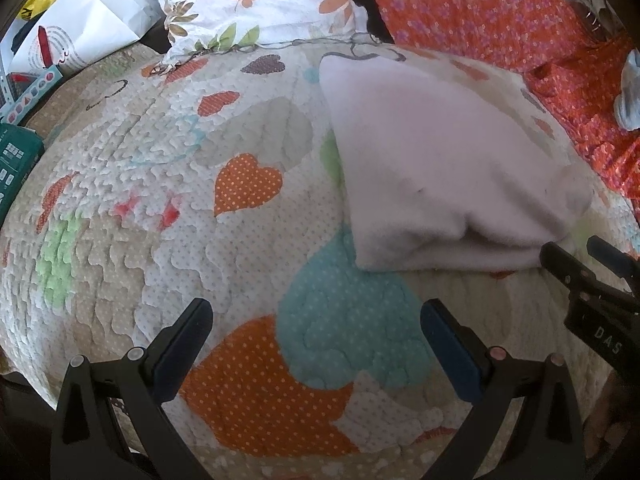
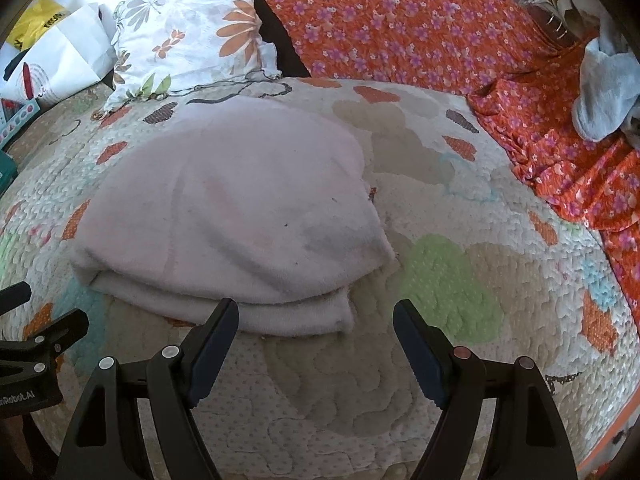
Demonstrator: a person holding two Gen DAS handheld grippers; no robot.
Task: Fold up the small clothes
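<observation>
From the left wrist view, the left gripper hangs with fingers spread wide, grasping nothing, over the quilt on the bed. The folded pale pink cloth lies to the right and farther off, its layered edge nearest. A reach from here would likely catch only the top layer and peel the fold open.

From the right wrist view, the right gripper is released too, its left finger just before the cloth's near edge. Pushing forward could shove the stack and rumple the soft quilt beneath it.
</observation>
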